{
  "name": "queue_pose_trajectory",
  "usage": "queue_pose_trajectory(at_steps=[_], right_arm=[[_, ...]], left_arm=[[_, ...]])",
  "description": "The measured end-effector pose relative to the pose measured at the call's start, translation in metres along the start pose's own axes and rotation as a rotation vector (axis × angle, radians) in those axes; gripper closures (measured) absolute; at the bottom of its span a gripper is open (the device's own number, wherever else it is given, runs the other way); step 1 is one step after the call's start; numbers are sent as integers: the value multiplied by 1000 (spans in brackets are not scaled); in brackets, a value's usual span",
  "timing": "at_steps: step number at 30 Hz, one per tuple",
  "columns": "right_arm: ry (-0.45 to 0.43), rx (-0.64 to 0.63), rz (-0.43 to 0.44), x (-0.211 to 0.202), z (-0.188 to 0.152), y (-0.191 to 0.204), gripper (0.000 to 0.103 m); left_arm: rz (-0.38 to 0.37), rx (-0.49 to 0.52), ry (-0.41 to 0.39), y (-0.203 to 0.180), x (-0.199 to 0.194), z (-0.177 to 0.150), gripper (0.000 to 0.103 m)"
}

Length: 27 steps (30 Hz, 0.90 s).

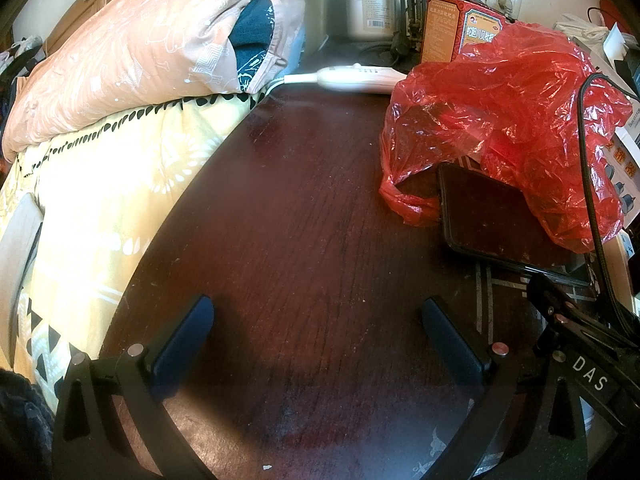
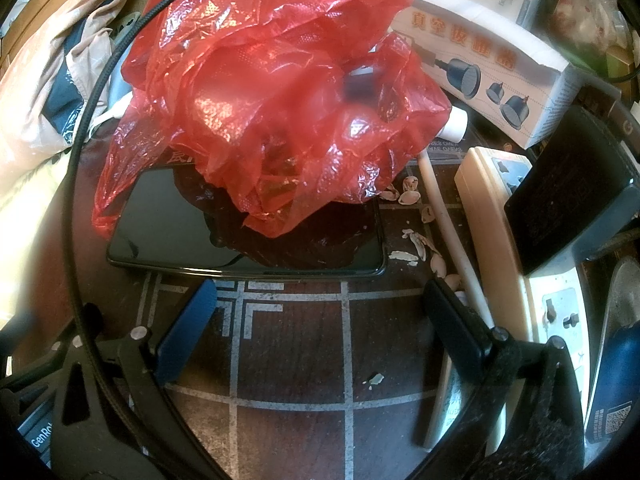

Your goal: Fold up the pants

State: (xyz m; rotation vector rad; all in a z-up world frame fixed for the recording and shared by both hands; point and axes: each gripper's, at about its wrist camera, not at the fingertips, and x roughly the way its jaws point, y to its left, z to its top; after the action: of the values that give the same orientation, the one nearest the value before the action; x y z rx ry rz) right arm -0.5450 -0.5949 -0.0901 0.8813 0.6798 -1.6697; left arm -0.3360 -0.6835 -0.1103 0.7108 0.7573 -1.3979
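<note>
**Both grippers over the table, jaws apart**

The left gripper (image 1: 318, 320) hangs over a dark wooden table (image 1: 304, 208), its blue fingers (image 1: 188, 336) spread wide with nothing between them. The right gripper (image 2: 320, 312) is likewise wide apart and holding nothing, above a part of the table marked with pale lines.

Ahead of both sits a crumpled red bag (image 2: 272, 92), draped partly over a black phone (image 2: 160, 220) lying flat. Nut shells (image 2: 416, 240) are scattered just right of the phone, beside a white cable (image 2: 452, 236) and a cream power strip (image 2: 496, 248). A white box (image 2: 492, 60) stands behind the bag.

Left of the table runs a bed with a yellow sheet (image 1: 104, 200) and a peach quilt (image 1: 120, 60) (heaped at its far end). A white controller (image 1: 356, 78) lies at the table's far edge.

I can see no pants in either view.
</note>
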Motion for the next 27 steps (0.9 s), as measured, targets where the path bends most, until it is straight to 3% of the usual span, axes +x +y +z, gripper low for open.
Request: queue_pose_trajectory(at_steps=[27], right_arm=[[0, 1, -2, 1, 0, 1, 0]], left_arm=[[1, 0, -1, 0, 0, 0, 0]])
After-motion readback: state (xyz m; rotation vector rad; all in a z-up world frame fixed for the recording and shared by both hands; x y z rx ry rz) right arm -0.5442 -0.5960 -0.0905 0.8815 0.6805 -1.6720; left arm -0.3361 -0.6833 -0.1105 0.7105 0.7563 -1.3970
